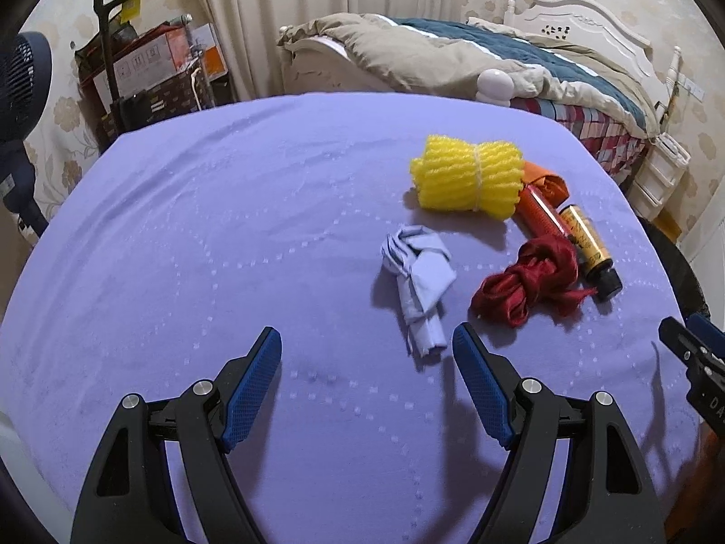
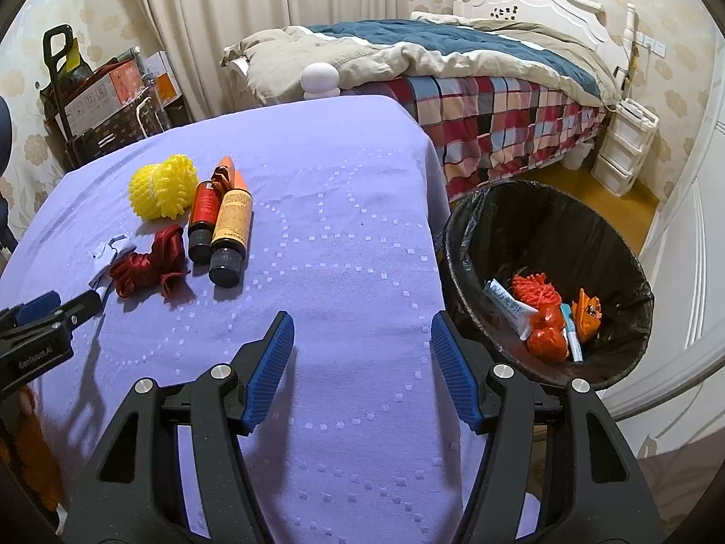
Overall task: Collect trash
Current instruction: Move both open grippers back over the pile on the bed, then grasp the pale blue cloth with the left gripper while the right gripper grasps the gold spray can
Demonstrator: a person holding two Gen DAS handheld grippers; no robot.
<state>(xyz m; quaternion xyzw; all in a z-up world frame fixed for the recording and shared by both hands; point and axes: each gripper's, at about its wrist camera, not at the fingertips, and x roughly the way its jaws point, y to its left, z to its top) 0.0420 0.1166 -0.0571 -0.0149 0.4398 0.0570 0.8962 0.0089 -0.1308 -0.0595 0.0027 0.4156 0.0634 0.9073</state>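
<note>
On the purple tablecloth (image 1: pixel 204 226) lie a crumpled light-blue paper (image 1: pixel 419 279), a knotted red ribbon (image 1: pixel 528 283), a yellow foam net (image 1: pixel 466 177), a red bottle (image 1: pixel 541 215), an amber bottle (image 1: pixel 589 245) and an orange wrapper (image 1: pixel 546 183). My left gripper (image 1: pixel 367 349) is open and empty, just short of the blue paper. My right gripper (image 2: pixel 362 333) is open and empty above the cloth (image 2: pixel 340 226), left of the black-lined trash bin (image 2: pixel 494 222). The ribbon (image 2: pixel 147 265), bottles (image 2: pixel 231 235) and foam net (image 2: pixel 163 186) lie to its far left.
The bin holds orange net trash (image 2: pixel 546 337), a white tube (image 2: pixel 507 306) and other scraps. A bed (image 2: pixel 476 86) stands behind the table, white drawers (image 2: pixel 625 145) beside it. Boxes and a trolley (image 1: pixel 136 72) stand at the back left. A white lamp (image 1: pixel 496 84) sits at the table's far edge.
</note>
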